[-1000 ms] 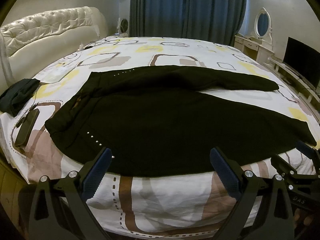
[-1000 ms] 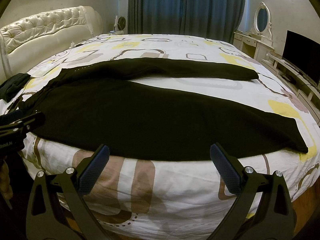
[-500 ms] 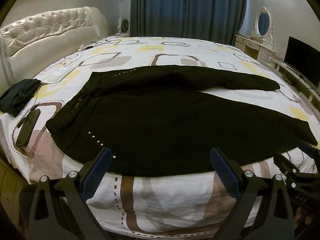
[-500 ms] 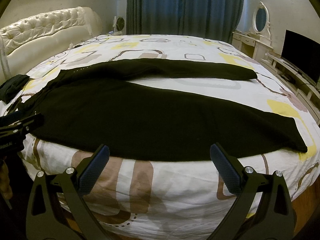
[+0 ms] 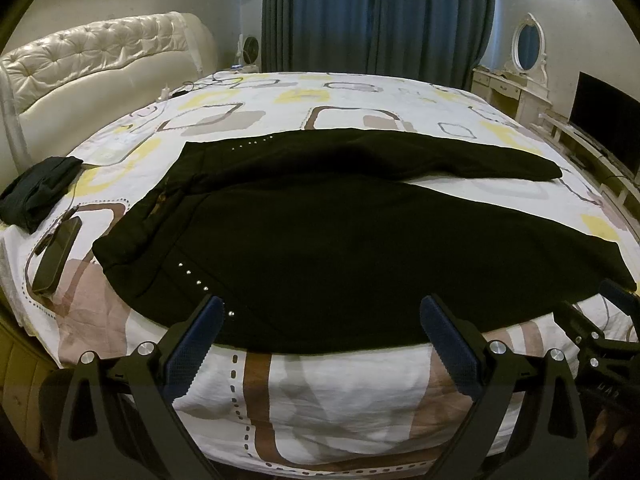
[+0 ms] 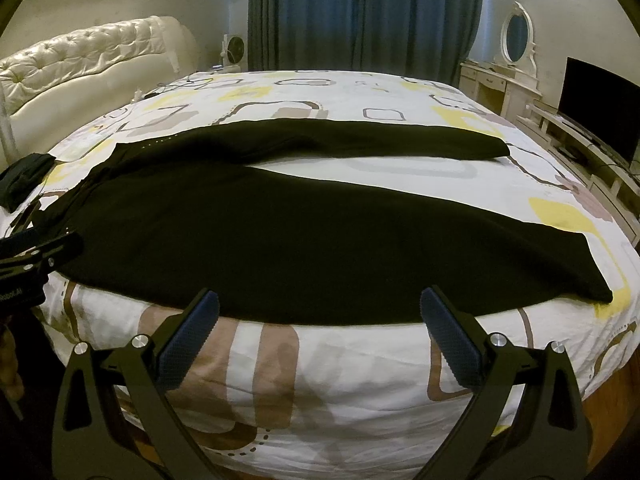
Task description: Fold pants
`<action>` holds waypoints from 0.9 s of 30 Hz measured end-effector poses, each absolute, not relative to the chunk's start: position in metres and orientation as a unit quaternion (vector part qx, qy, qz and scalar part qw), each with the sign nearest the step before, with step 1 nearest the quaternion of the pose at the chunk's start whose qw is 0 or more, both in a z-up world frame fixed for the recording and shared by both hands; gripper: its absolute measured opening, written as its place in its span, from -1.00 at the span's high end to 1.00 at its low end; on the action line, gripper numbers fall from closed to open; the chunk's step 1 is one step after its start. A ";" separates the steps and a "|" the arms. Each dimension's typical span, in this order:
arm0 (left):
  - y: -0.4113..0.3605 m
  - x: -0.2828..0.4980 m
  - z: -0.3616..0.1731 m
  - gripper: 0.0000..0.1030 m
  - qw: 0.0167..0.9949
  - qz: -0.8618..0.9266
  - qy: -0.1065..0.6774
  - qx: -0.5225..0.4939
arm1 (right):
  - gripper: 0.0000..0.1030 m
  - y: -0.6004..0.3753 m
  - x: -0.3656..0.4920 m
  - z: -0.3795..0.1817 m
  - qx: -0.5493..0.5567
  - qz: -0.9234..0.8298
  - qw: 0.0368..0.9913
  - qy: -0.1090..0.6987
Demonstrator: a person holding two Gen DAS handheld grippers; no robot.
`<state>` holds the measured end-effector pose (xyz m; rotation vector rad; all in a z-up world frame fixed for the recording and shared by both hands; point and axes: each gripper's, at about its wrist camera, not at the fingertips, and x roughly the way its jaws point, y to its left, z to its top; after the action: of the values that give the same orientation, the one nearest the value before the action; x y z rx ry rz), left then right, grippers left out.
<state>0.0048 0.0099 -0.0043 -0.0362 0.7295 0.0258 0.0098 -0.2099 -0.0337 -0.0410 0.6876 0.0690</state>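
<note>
So the black pants (image 5: 340,248) are spread flat on the bed (image 5: 360,392), waistband toward the headboard side on the left, the two legs splayed apart in a V running off to the right, with a strip of patterned sheet showing between them. Nothing is folded yet as far as I can tell. The left gripper (image 5: 320,344) hangs just off the near edge of the mattress with its jaws spread wide and nothing in them, lined up around the hip area near the little row of studs (image 5: 196,280). The right gripper (image 6: 320,340) is the same deal, wide open and empty, parked further along the near leg. My guess is they're spaced like that to pinch the near leg's edge at two spots and flip it over onto the far leg. There's a phone (image 5: 56,256) and a dark bundle of cloth (image 5: 36,192) off to the left, well clear of the pants.
</note>
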 end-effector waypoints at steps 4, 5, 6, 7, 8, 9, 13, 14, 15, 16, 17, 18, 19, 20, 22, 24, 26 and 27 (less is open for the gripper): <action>0.012 0.005 -0.005 -0.91 0.934 0.013 0.357 -0.016 | -0.96 -0.210 0.010 -0.034 -0.020 0.033 0.941 0.337; 0.012 0.005 -0.005 -0.91 0.934 0.014 0.356 -0.015 | -0.96 -0.210 0.010 -0.034 -0.020 0.033 0.941 0.337; 0.012 0.005 -0.005 -0.91 0.934 0.014 0.356 -0.014 | -0.96 -0.210 0.010 -0.034 -0.020 0.033 0.941 0.336; 0.012 0.005 -0.005 -0.91 0.935 0.014 0.354 -0.012 | -0.96 -0.210 0.010 -0.034 -0.019 0.033 0.941 0.336; 0.012 0.006 -0.006 -0.91 0.935 0.014 0.354 -0.011 | -0.96 -0.211 0.010 -0.034 -0.019 0.032 0.941 0.336; 0.012 0.006 -0.007 -0.91 0.935 0.013 0.353 -0.010 | -0.96 -0.211 0.010 -0.034 -0.019 0.033 0.941 0.337; 0.014 0.008 -0.008 -0.91 0.934 0.017 0.355 -0.016 | -0.96 -0.211 0.010 -0.034 -0.020 0.033 0.941 0.337; 0.015 0.009 -0.008 -0.91 0.934 0.018 0.357 -0.017 | -0.96 -0.211 0.010 -0.034 -0.020 0.033 0.941 0.337; 0.014 0.010 -0.009 -0.91 0.933 0.020 0.360 -0.013 | -0.96 -0.212 0.010 -0.034 -0.020 0.033 0.941 0.337; 0.013 0.012 -0.009 -0.91 0.931 0.025 0.365 -0.005 | -0.96 -0.212 0.010 -0.034 -0.020 0.032 0.941 0.337; 0.013 0.013 -0.010 -0.91 0.930 0.030 0.367 -0.001 | -0.96 -0.212 0.010 -0.034 -0.020 0.032 0.941 0.336; 0.014 0.015 -0.010 -0.91 0.929 0.035 0.368 0.000 | -0.96 -0.212 0.010 -0.034 -0.020 0.033 0.941 0.337; 0.015 0.016 -0.011 -0.91 0.929 0.037 0.369 0.001 | -0.96 -0.212 0.011 -0.034 -0.021 0.033 0.940 0.338; 0.017 0.018 -0.012 -0.91 0.927 0.034 0.373 0.000 | -0.96 -0.212 0.010 -0.035 -0.021 0.032 0.941 0.337; 0.019 0.021 -0.013 -0.91 0.926 0.033 0.376 0.001 | -0.96 -0.216 0.012 -0.035 -0.022 0.032 0.940 0.338; 0.022 0.026 -0.014 -0.91 0.924 0.027 0.380 0.000 | -0.96 -0.220 0.015 -0.035 -0.023 0.031 0.940 0.339; 0.026 0.031 -0.015 -0.91 0.922 0.015 0.388 -0.008 | -0.96 -0.223 0.021 -0.034 -0.024 0.030 0.940 0.340; 0.027 0.034 -0.015 -0.91 0.920 0.005 0.391 -0.011 | -0.96 -0.225 0.023 -0.033 -0.025 0.029 0.940 0.339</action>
<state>0.0340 0.0273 -0.0145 -0.0218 0.8044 0.0101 0.0233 -0.2255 -0.0331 -0.0501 0.6921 0.0596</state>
